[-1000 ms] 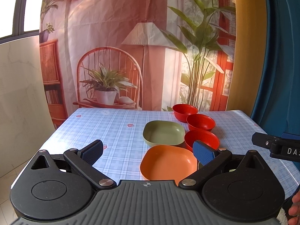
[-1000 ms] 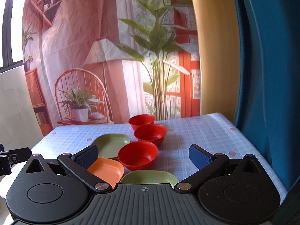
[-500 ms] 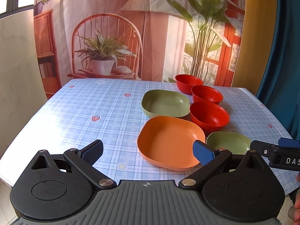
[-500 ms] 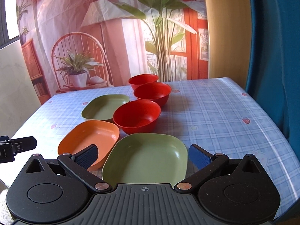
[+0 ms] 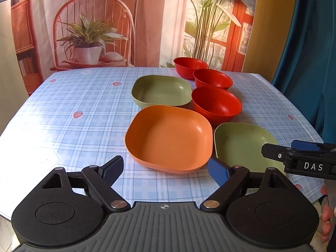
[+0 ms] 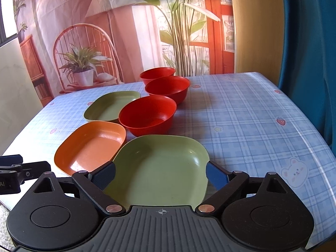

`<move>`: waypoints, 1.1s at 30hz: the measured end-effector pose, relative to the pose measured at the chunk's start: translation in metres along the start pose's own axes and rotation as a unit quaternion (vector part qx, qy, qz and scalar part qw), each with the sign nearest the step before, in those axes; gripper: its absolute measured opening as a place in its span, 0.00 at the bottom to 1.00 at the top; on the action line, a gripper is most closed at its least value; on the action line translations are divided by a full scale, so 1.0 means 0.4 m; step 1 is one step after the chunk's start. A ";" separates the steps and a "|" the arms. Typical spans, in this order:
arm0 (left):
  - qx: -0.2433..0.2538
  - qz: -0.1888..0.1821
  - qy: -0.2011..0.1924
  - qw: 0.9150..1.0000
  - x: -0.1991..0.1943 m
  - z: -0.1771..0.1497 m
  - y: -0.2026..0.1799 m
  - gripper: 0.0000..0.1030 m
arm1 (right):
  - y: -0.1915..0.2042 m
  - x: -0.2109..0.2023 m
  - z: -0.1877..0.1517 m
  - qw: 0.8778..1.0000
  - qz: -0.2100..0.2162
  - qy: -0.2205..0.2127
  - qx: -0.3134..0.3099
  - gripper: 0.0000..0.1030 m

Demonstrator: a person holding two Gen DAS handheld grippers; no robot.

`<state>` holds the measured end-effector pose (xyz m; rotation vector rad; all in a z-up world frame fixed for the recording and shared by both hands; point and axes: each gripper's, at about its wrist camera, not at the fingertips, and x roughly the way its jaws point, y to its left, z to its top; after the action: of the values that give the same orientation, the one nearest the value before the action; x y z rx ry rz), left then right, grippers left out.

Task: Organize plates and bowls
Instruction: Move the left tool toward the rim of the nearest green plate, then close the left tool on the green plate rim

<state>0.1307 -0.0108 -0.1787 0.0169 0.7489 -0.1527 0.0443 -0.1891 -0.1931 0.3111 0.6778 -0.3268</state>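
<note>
Three red bowls stand in a row on the checked table: near (image 5: 216,103), middle (image 5: 212,78), far (image 5: 190,65). Left of them lie a far green plate (image 5: 161,90) and an orange plate (image 5: 170,136). A near green plate (image 5: 241,142) lies to the orange plate's right. My left gripper (image 5: 164,169) hovers at the orange plate's near rim. Its jaws are closing and the pads touch nothing. My right gripper (image 6: 160,175) hangs over the near green plate (image 6: 161,168), which shows between its fingers. Those jaws are closing too, with no pad pressing on the plate.
The table (image 5: 73,105) has a blue checked cloth, bare on its left half and on the far right (image 6: 241,115). A printed backdrop hangs behind it, and a blue curtain (image 6: 310,42) at the right. A person's fingers (image 5: 325,216) show at the lower right edge.
Both grippers have come down and tipped toward the table, so the plates now lie close under the fingers. Both pairs of jaws have narrowed a little. The dishes have not moved.
</note>
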 end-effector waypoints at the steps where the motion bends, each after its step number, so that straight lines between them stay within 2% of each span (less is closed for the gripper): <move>1: 0.001 -0.004 0.008 1.000 0.010 0.000 -0.003 0.79 | -0.005 0.004 0.000 1.000 -0.001 0.002 0.002 0.81; 2: 0.001 -0.011 0.014 1.000 0.019 0.001 -0.006 0.76 | -0.010 0.009 -0.001 1.000 -0.001 0.004 0.004 0.80; 5: 0.001 -0.042 0.037 0.998 0.047 0.007 -0.018 0.59 | -0.024 0.021 -0.002 1.000 -0.002 0.011 0.005 0.71; 7: 0.008 -0.061 0.050 0.997 0.064 0.010 -0.037 0.49 | -0.030 0.030 -0.004 1.000 -0.006 0.014 0.001 0.62; 10: 0.024 -0.083 0.061 0.994 0.082 0.007 -0.072 0.46 | -0.043 0.043 -0.006 1.000 -0.014 0.021 -0.002 0.49; 13: 0.033 -0.105 0.077 0.991 0.106 0.004 -0.103 0.41 | -0.057 0.054 -0.007 0.999 -0.031 0.026 -0.003 0.42; 17: 0.030 -0.116 0.093 0.988 0.139 0.002 -0.129 0.40 | -0.078 0.062 -0.010 0.999 -0.030 0.032 0.006 0.39; 21: 0.026 -0.116 0.108 0.987 0.176 0.001 -0.140 0.35 | -0.091 0.067 -0.015 0.999 -0.027 0.036 0.012 0.36; 24: 0.031 -0.113 0.111 0.987 0.194 0.000 -0.146 0.35 | -0.099 0.077 -0.018 0.999 -0.025 0.043 0.019 0.35; 28: 0.038 -0.112 0.115 0.986 0.208 0.001 -0.152 0.26 | -0.106 0.093 -0.023 0.998 -0.025 0.054 0.026 0.31; 33: 0.041 -0.111 0.119 0.986 0.221 0.003 -0.155 0.25 | -0.108 0.103 -0.026 0.997 -0.021 0.063 0.030 0.24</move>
<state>0.1866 -0.0840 -0.2355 0.0311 0.9823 -0.3987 0.0517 -0.2320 -0.2351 0.3773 0.8001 -0.3693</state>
